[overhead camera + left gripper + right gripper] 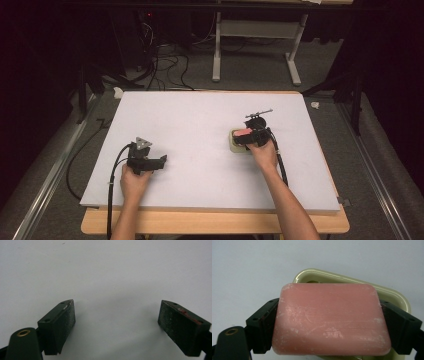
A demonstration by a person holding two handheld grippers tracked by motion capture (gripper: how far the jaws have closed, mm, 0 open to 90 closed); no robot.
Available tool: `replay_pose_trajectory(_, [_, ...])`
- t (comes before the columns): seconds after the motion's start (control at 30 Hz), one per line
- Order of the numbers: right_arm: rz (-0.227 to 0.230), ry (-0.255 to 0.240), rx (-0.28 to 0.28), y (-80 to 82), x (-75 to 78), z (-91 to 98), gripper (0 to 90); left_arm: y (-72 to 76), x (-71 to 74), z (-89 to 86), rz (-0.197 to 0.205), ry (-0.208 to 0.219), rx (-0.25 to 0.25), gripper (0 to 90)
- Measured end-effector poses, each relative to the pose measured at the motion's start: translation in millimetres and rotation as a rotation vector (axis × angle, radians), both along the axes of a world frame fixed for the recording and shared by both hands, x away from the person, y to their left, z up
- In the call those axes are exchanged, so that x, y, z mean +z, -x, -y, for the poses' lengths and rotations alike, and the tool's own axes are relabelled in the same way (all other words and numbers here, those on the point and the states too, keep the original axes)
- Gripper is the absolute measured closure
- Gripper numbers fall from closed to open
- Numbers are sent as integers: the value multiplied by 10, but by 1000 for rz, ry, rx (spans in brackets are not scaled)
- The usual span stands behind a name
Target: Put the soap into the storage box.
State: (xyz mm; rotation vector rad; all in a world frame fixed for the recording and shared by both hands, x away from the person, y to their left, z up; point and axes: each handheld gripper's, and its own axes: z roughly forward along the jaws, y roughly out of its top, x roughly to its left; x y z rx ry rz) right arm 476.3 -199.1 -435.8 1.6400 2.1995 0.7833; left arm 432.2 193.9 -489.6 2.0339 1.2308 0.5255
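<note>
Now the right gripper (329,322) is clamping the soap (330,318) over the dish (398,298), best lowered level; left gripper (116,320) is gaping empty.

The soap (332,320) sits over the dish (397,296), right of table (200,125) centre.

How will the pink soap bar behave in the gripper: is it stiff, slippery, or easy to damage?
The soap probably stays stiff: it spans the right gripper without sagging. Its rounded edges and smooth faces suggest it may slip from the pads, more so if wet. Scuffs and whitish marks on its top hint that the surface dents easily, so hard squeezing could mark it. The dish lies just beneath.
</note>
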Motion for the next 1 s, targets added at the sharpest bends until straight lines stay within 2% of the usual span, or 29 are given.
replay_pose_trajectory(0.23, [-21,21,-7,-22,-51,-14,130,0,1,-1,-1,0,-1,148])
replay_pose_trajectory(0.37, [29,6,-11,1,15,-10,130,0,0,0,0,0,0,148])
replay_pose_trajectory(0.63, [40,-8,-11,30,44,54,137,0,0,0,0,0,0,148])
replay_pose_trajectory(1.0, [148,-18,11,176,162,178,186,1,0,1,0,0,0,148])
